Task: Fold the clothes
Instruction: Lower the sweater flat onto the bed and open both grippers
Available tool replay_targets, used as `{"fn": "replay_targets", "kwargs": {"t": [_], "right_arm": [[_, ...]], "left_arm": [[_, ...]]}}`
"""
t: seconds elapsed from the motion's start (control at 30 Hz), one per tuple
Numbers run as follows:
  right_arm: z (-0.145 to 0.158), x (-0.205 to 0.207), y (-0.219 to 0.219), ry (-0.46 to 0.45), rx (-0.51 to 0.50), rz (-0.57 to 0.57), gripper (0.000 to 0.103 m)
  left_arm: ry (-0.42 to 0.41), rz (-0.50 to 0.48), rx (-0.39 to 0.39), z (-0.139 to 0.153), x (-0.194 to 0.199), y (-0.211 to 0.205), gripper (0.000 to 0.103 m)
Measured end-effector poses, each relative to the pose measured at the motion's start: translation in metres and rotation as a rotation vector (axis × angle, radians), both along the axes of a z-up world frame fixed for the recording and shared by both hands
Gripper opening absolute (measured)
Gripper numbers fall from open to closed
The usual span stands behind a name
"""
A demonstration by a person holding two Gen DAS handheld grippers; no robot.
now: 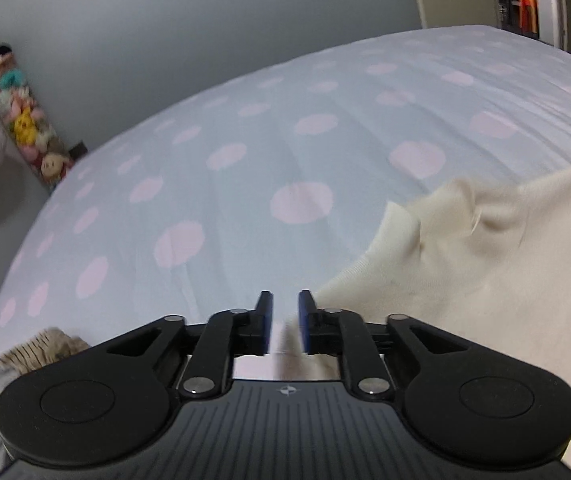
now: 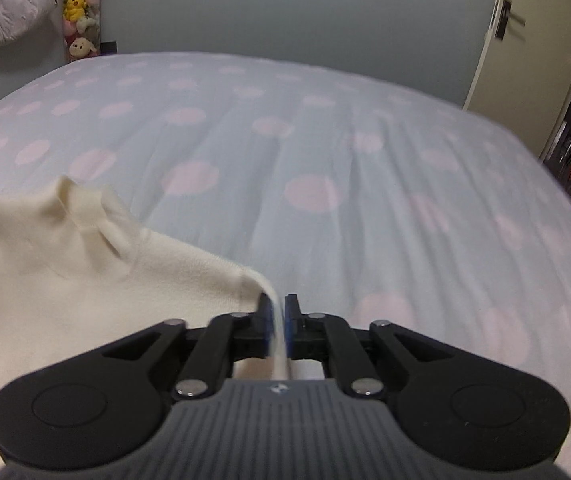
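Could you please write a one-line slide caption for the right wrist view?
Right gripper with a cream sweater edge between its jaws, above a polka-dot bedsheet.

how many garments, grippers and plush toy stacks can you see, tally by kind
cream garment: 1
grippers: 2, the left gripper and the right gripper
plush toy stack: 1
striped cloth at the near corner, kind unclear: 1
total: 5

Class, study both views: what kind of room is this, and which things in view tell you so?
Most likely a bedroom. A wide bed with a pale blue, pink-dotted sheet fills both views, a column of plush toys stands by the wall, and a cream sweater lies on the sheet.
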State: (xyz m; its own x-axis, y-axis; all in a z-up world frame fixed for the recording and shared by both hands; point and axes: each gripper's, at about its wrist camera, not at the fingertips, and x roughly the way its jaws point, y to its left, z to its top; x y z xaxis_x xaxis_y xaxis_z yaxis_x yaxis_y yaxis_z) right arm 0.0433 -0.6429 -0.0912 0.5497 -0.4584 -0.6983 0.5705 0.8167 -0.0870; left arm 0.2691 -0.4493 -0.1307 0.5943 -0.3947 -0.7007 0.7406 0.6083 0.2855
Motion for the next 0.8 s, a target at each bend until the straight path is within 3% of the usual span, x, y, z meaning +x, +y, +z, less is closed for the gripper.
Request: {"fn": "replay_targets", "kwargs": {"t": [0.03,0.07,0.1,0.33,0.5,0.8], "right_arm": [[-0.001,-0.002,-0.002,-0.008,0.014,-0.005,0.029],[-0.001,-0.004,-0.004,-0.017,0.021,-0.015,0.046],[0.0,-0.007,-0.005,-0.029,0.023,-0.027,0.05],[0.014,-0.064,0.015,-0.084,0.085,-0.071,0.051],[0.017,-0.124,0.05,-0.11,0.173,-0.103,0.062],[0.018,-0.218,0.122,-0.113,0.286,-0.174,0.066]], "left_arm": [[0.018,0.004,-0.009,-0.001,0.002,0.003,0.026],[0.033,0.008,-0.023,0.0,0.003,0.008,0.04],[0.045,0.012,-0.037,0.001,0.003,0.014,0.051],[0.066,0.035,-0.087,0.025,-0.023,0.079,0.052],[0.101,0.055,-0.107,0.039,-0.065,0.143,0.052],[0.194,0.125,-0.125,0.05,-0.145,0.241,0.052]]}}
